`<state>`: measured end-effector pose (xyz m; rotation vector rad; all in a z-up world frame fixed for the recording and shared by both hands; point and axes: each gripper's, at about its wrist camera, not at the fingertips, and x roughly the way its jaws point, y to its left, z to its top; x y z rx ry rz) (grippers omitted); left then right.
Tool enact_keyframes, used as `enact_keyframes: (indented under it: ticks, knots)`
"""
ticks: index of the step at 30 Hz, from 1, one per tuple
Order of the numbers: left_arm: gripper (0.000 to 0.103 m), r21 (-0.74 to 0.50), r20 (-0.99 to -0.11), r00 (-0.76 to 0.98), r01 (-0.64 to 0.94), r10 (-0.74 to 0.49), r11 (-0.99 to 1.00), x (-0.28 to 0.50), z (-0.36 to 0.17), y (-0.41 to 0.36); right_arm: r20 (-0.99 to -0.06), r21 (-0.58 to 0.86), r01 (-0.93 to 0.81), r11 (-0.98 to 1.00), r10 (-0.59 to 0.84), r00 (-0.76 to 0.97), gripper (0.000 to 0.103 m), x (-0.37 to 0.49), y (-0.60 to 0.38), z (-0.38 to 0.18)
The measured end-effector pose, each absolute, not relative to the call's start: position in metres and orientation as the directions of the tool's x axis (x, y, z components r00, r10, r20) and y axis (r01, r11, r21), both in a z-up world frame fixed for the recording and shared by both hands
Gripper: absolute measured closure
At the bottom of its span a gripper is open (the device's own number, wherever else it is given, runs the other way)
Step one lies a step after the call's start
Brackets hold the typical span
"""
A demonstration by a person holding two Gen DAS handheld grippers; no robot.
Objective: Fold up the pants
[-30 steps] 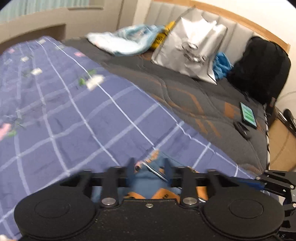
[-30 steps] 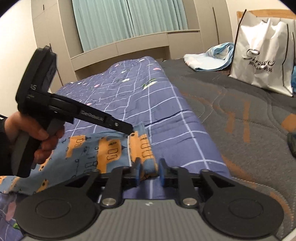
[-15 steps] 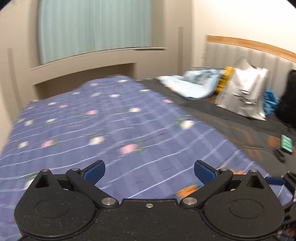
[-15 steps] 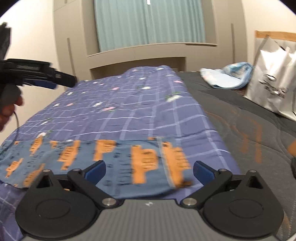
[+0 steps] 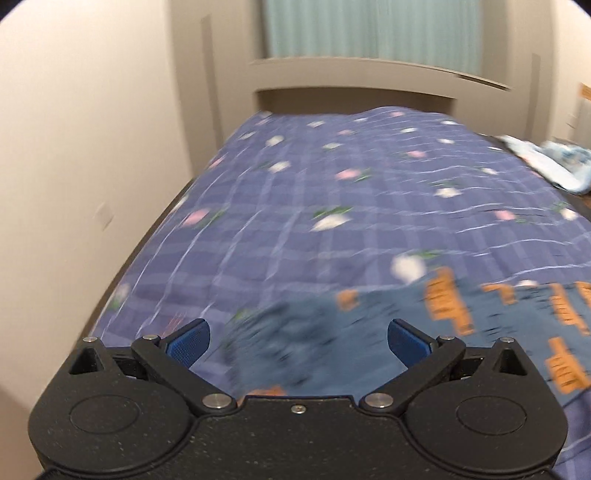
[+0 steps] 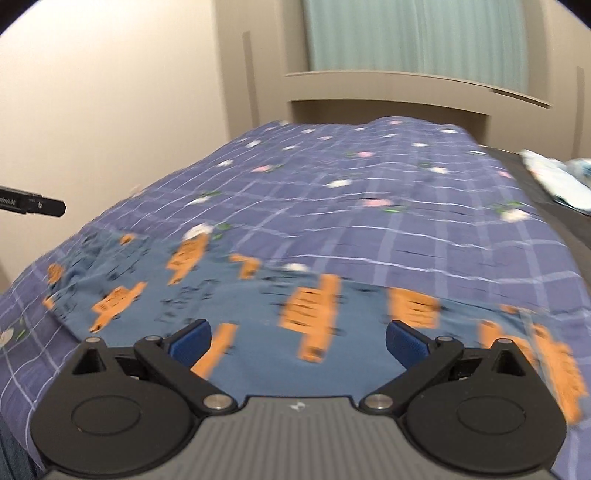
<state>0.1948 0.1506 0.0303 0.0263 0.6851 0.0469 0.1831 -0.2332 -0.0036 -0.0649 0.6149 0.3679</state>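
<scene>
Bedspread [image 6: 406, 206] beyond pants [image 6: 258, 325] edge

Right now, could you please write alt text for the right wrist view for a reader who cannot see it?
Blue pants with orange block prints lie flat across a purple checked floral bedspread, just beyond the open right gripper, which holds nothing. The left gripper pokes in at the left edge; pale curtains hang behind.

Nothing readable can really be made out; small white lettering on the left gripper [image 6: 33, 205] is too blurred.
</scene>
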Motion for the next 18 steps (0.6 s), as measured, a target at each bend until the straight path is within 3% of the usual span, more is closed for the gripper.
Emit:
enact_keyframes:
  ticks: [7,10,12,18]
  knots:
    - [0.002,-0.131,-0.644,0.765,-0.124,0.010,0.984,0.203,-0.019,0.218,-0.589,0.024,-0.510,0.860,0.424,0.688,0.000,0.244,-0.170,-0.004]
    - [0.008,-0.233,-0.625,0.777,-0.095,-0.074,0.968,0.211,-0.030,0.234,-0.594,0.051,-0.552,0.833,0.469,0.654,0.001,0.275,-0.150,-0.006]
    - [0.010,-0.268,-0.615,0.780,-0.069,-0.116,0.961,0.218,-0.035,0.239,-0.603,0.089,-0.574,0.814,0.502,0.620,0.012,0.296,-0.140,-0.009]
    - [0.026,-0.299,-0.630,0.760,-0.048,-0.160,0.953,0.242,-0.050,0.248,-0.633,0.145,-0.570,0.809,0.519,0.575,0.026,0.344,-0.115,-0.022]
